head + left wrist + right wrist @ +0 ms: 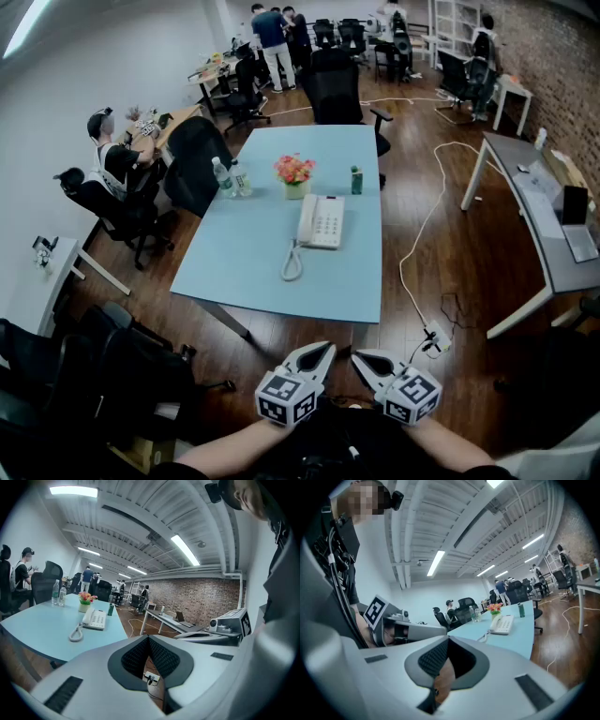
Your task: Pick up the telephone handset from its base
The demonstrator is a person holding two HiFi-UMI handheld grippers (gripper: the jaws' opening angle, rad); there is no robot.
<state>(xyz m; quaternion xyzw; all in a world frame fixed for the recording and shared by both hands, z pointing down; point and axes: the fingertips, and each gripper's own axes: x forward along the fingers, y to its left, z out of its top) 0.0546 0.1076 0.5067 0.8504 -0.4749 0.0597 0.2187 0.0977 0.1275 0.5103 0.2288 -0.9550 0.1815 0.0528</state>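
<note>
Direction to target: the telephone handset (307, 219) is lying well ahead of both grippers, past the table's (244, 272) near edge, about midway along its length and toward its right edge.
Long axis: the handset is running lengthwise away from the person, roughly parallel to the table's long edges, so a jaw pair coming in from the near edge is going to have to close across its narrow width.
Seat: the handset is resting in its cradle on the left side of the base (330, 223), with the keypad to its right.
Nearer gripper: the two are hanging side by side, well short of the near edge; the left gripper (326, 347) is lining up slightly closer to the handset's side of the base than the right gripper (358, 355), by my judgement.
Left gripper state: its jaws are meeting at the tips with nothing between them.
Right gripper state: its jaws are also sitting together, holding nothing.
Handset look: pale off-white plastic, slim and elongated, matching the base.
Cord: a coiled cord (292, 263) is trailing from the handset's near end toward the near edge.
Neighbours: a flower pot (295, 174) is standing just beyond the base, toward the far edge.
</note>
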